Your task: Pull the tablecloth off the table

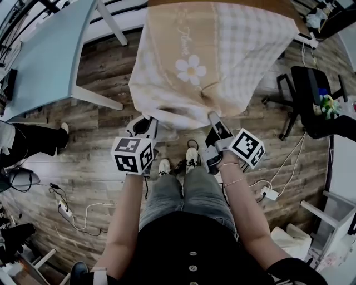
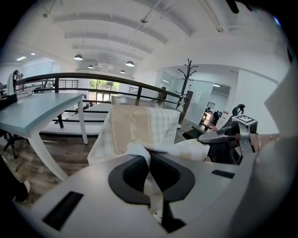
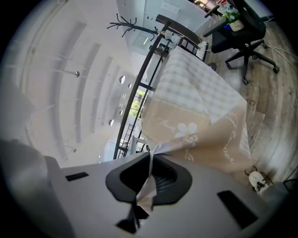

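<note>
A beige and white checked tablecloth [image 1: 211,55] with a daisy print drapes over a wooden table [image 1: 167,3] ahead of me, its near edge hanging off the table's front. My left gripper [image 1: 151,123] is shut on the cloth's near left hem, which bunches between its jaws [image 2: 148,160]. On the right, my right gripper [image 1: 213,118] is shut on the near right hem, and a fold of the tablecloth [image 3: 195,125] runs out from its jaws [image 3: 150,160]. Between the two grippers the cloth edge sags.
A pale blue table [image 1: 44,50] stands at the left. A black office chair [image 1: 311,89] is at the right, with cables and a power strip [image 1: 271,193] on the wooden floor. A person's legs and shoes [image 1: 33,139] show at the far left.
</note>
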A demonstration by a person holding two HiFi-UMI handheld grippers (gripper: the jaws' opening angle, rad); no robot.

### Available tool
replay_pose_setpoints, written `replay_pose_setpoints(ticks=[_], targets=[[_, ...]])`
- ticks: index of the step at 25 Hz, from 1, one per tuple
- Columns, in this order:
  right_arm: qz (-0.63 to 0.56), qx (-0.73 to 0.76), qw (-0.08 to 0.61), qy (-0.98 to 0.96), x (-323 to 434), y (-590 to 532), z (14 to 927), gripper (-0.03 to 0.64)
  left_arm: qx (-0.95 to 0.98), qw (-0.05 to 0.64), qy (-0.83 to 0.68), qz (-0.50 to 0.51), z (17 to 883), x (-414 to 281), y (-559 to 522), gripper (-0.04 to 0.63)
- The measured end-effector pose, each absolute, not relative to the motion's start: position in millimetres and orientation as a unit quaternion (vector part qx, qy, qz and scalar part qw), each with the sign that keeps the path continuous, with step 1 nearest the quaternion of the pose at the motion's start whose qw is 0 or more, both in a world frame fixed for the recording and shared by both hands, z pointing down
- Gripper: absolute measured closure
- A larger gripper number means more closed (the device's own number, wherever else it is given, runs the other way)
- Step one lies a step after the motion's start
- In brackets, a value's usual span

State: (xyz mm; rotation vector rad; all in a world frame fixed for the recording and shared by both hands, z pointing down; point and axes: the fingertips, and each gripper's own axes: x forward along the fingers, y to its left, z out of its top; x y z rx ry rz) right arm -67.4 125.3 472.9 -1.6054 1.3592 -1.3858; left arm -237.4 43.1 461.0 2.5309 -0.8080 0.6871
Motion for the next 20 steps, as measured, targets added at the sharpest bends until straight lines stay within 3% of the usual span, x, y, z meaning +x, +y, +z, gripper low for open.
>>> replay_pose_setpoints(ticks=[20], targets=[[-0.517,-0.631,0.303,0.493,-133,139,464,0.588,0.929,0.179,-0.216,0.24,434,-291,45,0.577]])
